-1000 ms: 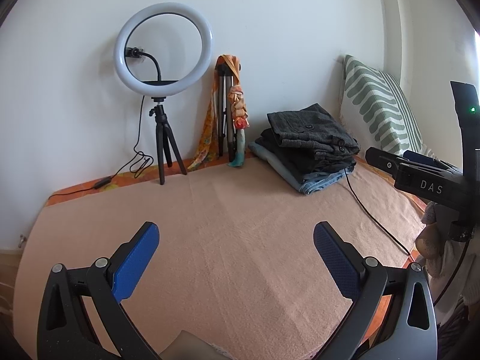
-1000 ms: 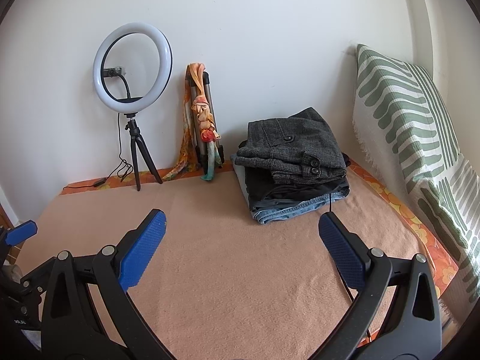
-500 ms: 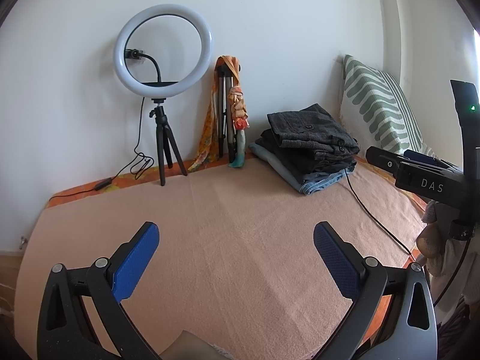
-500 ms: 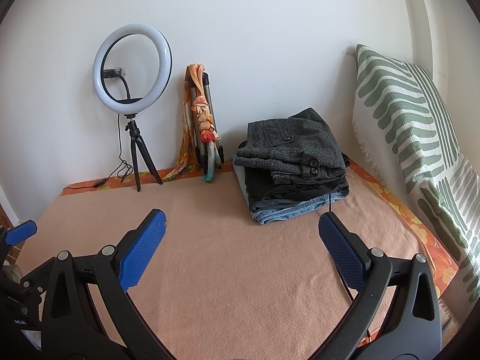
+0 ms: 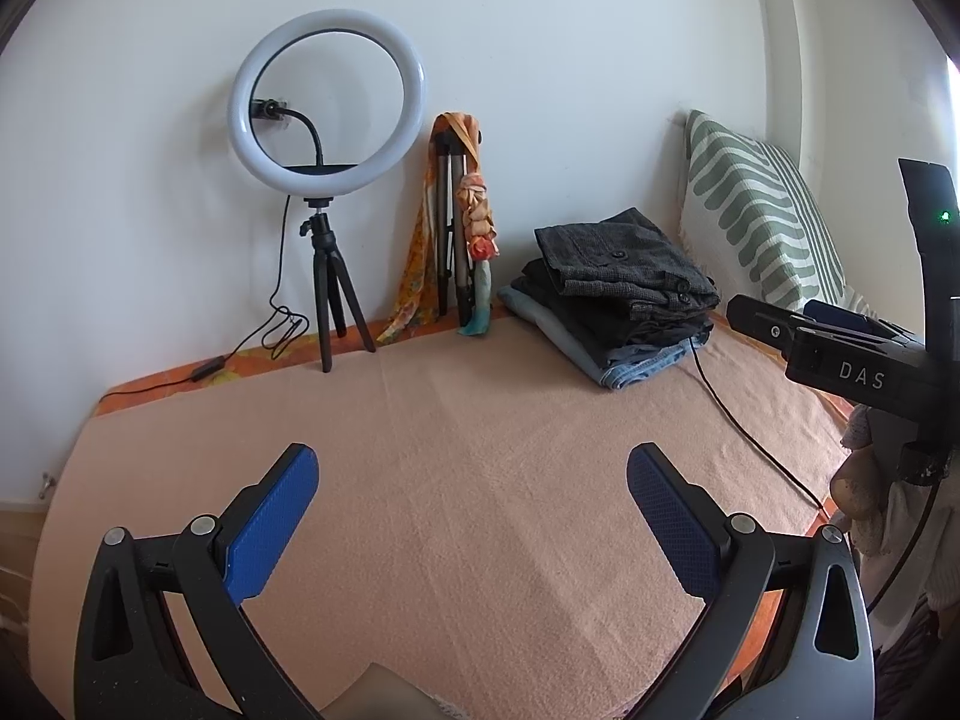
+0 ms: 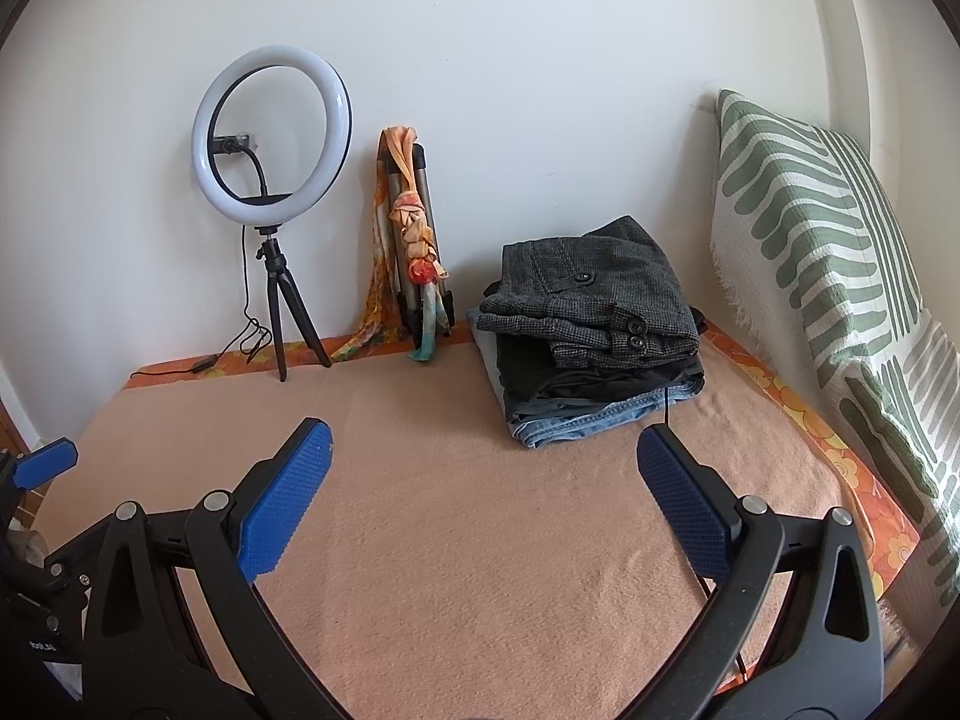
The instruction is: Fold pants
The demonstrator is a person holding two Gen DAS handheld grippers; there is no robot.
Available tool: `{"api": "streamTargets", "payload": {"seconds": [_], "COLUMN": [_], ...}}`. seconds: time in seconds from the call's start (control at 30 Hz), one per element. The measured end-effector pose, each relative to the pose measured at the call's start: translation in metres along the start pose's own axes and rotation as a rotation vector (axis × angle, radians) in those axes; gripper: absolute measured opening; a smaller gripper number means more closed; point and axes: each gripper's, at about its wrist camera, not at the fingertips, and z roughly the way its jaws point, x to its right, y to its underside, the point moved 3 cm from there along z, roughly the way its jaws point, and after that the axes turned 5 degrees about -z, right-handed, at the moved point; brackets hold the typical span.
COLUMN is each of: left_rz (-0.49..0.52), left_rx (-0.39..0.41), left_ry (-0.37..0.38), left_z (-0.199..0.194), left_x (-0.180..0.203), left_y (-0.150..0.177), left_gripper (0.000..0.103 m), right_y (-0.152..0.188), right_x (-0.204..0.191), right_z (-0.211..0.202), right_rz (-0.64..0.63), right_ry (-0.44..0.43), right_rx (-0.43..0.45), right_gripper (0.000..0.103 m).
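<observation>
Nothing moved, both grippers' ribbed blue fingers [image 5: 273, 525] [image 6: 285, 510] apart, empty, folded pants stack [image 6: 591, 336], peach blanket [image 6: 480, 540]

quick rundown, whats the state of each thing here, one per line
left gripper: open, empty
right gripper: open, empty
stack of pants: folded, piled at the blanket's far end
ring light: lit, upright on its tripod
folded tripod: leaning on the wall, scarf draped over it
striped pillow: propped upright
peach blanket: spread flat
</observation>
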Motion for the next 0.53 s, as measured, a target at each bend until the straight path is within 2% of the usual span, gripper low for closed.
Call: {"api": "streamTargets", "payload": {"seconds": [0.53], "left_rz": [0.011], "left_rx": [-0.002], "left_ry": [0.001], "left_z": [0.0006], "left_x": [-0.0002], "left_y": [0.0006], "left_gripper": [0.102], "right_y": [0.0019], "right_x": [-0.0038], "right_z": [-0.0007], "right_rz": [0.000], "right_ry": [0.002], "right_rx": [0.000], "right_gripper": [0.103]}}
